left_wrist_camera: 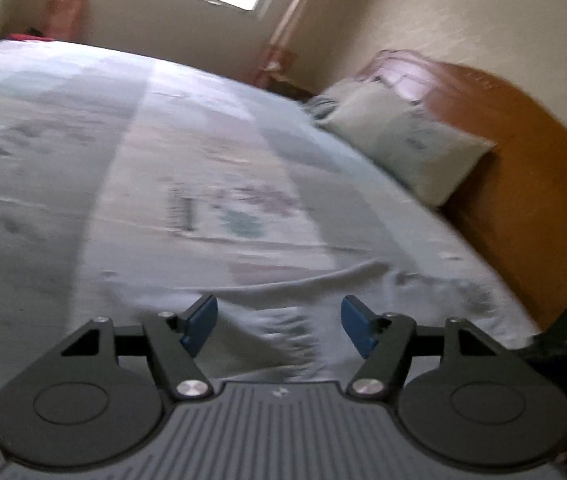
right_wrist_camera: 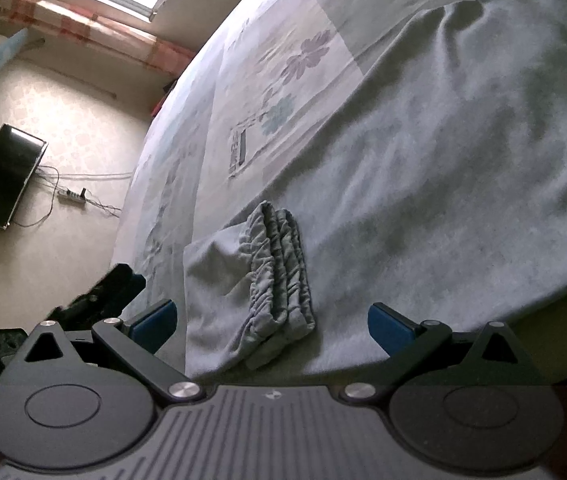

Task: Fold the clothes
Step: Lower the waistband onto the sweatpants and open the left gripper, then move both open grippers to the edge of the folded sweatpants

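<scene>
Here, the reference landmark is the bed (right_wrist_camera: pixel 267 92), covered by a patchwork sheet with a floral print. My left gripper (left_wrist_camera: pixel 279 326) stands with its blue pads apart and nothing between them; grey cloth lies on the bed just below them, though motion blur prevents a clear reading of contact. My right gripper (right_wrist_camera: pixel 271 326) also stands with its pads wide apart, pressing on nothing. The grey garment (right_wrist_camera: pixel 463 152) is spread across the bed's near side, wrinkled toward its far edge. Its elastic waistband (right_wrist_camera: pixel 283 272), gathered in bunched ridges, lies on the bed directly ahead of my right gripper, between the pad lines but clear of both. A pillow (left_wrist_camera: pixel 399 136) rests at the bed's head, against the wooden headboard (left_wrist_camera: pixel 523 160).
</scene>
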`<state>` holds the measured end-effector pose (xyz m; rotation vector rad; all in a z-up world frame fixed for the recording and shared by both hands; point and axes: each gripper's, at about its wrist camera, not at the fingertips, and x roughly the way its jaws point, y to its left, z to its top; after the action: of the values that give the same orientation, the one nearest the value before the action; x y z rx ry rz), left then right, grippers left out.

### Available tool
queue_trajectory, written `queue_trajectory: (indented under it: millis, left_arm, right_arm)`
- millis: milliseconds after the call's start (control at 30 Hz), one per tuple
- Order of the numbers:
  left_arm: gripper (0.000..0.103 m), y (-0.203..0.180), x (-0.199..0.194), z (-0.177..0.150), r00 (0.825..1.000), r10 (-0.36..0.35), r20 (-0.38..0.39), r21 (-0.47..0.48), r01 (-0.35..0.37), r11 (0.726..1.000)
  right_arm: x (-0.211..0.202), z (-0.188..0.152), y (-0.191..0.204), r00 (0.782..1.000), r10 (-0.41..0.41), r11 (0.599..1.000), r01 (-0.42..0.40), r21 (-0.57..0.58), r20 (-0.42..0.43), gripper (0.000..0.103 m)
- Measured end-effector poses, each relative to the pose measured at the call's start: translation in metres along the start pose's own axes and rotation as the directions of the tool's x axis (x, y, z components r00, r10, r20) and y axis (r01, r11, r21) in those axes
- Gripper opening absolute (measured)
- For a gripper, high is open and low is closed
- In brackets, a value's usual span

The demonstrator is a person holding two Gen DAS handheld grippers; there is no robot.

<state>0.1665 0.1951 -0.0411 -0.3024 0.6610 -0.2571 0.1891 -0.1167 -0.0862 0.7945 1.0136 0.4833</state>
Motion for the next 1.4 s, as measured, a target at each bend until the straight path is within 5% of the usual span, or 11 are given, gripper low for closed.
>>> queue_trajectory:
  millis: [133,367,633,833,967,1100,1167,1233,1400]
  left_arm:
    - [0.068,0.021,0.010,-0.011,0.997,0.082,-0.014,0.011,-0.082,0.997]
    - [0.068,0.033,0.047,-0.049,0.984,0.103,-0.146,0.051,-0.096,0.994]
    - [0.069,0.024,0.046,-0.010,0.994,0.088,-0.066,0.146,-0.077,0.986]
    - [0.072,0.044,0.093,-0.012,0.988,0.105,-0.109,0.090,-0.096,0.991]
    - [0.074,0.038,0.073,-0.011,0.987,0.114,-0.114,0.104,-0.102,0.989]
    - [0.074,0.030,0.034,-0.023,0.992,0.045,-0.116,0.116,-0.032,0.993]
    - [0.074,0.032,0.022,-0.040,0.987,-0.048,-0.154,0.047,0.056,0.997]
    - [0.075,0.038,0.022,-0.061,0.962,-0.157,-0.222,-0.062,0.146,0.987]
    - [0.075,0.043,-0.005,-0.062,0.980,-0.083,-0.183,-0.052,0.074,0.996]
  right_arm:
    - [0.006,-0.003,0.001,1.000,-0.013,1.000,0.013,-0.006,-0.011,0.103]
    - [0.015,-0.006,0.006,0.999,-0.031,0.999,0.030,-0.033,-0.035,0.103]
    - [0.025,-0.007,0.017,0.997,-0.042,0.994,0.035,-0.106,-0.060,0.103]
    - [0.025,-0.009,0.024,0.997,-0.053,0.984,0.041,-0.173,-0.065,0.103]
    - [0.023,-0.008,0.035,0.997,-0.056,0.960,0.040,-0.278,-0.051,0.103]
    - [0.031,-0.012,0.062,0.997,-0.067,0.887,0.041,-0.459,-0.041,0.103]
    - [0.036,-0.016,0.073,0.997,-0.074,0.845,0.045,-0.532,-0.033,0.103]
    - [0.043,-0.018,0.078,0.996,-0.079,0.830,0.042,-0.556,-0.043,0.103]
    - [0.057,-0.024,0.085,0.992,-0.085,0.814,0.016,-0.581,-0.093,0.103]
